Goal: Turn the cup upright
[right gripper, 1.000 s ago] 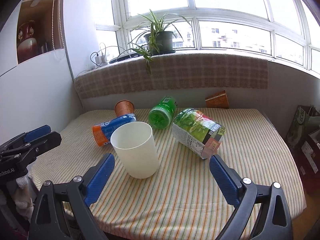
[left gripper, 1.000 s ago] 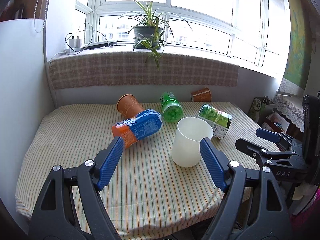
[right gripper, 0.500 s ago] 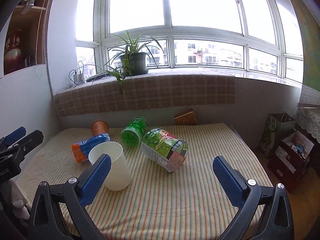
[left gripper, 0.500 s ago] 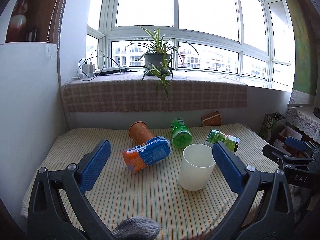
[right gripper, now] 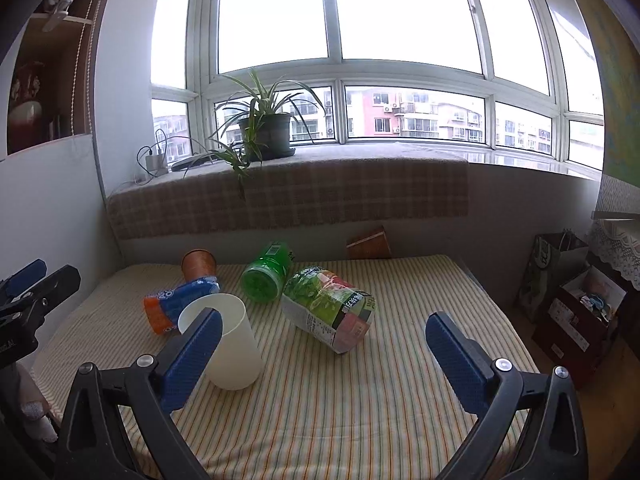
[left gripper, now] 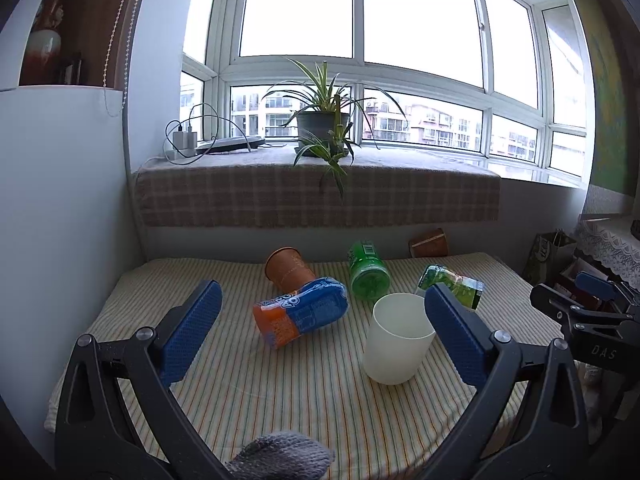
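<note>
Standing mouth-up on the striped desk (left gripper: 304, 396), the white cup (left gripper: 398, 344) looks already righted, its long axis near vertical with a slight lean. Going left to right, the left tool (left gripper: 320, 336) hangs with its fingers wide apart, the cup just inside its right finger. The right tool (right gripper: 320, 344), likewise spread and empty, has the cup (right gripper: 226, 344) behind its left finger. Neither touches it; I judge the left tool nearer.
</note>
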`<state>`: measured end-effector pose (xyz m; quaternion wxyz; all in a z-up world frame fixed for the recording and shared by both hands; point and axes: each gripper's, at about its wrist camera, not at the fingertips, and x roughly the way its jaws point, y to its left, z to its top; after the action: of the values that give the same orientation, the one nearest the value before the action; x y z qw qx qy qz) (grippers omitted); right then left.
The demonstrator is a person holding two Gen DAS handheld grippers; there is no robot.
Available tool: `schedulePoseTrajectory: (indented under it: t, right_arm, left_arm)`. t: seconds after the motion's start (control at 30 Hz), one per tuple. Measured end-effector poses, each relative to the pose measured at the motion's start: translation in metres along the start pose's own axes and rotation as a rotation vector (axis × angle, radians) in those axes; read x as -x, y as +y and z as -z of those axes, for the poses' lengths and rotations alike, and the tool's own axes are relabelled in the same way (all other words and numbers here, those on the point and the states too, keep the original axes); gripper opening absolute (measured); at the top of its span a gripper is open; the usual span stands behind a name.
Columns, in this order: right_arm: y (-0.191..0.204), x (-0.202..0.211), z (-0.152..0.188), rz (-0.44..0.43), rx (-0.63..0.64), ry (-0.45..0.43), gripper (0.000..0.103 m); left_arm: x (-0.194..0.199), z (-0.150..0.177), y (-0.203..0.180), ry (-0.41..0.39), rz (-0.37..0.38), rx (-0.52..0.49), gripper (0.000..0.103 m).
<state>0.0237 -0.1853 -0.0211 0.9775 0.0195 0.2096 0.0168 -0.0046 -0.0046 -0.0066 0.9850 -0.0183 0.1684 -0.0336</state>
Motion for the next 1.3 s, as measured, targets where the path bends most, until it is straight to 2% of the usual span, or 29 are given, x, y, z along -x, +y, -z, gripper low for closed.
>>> schedulePoseTrajectory:
  t: [1.3]
  right_arm:
    - [0.0,-0.014,0.004,-0.013,-0.012,0.045,0.103]
  left_arm:
    - [-0.004,0.0,0.007,0.012,-0.003,0.021,0.103]
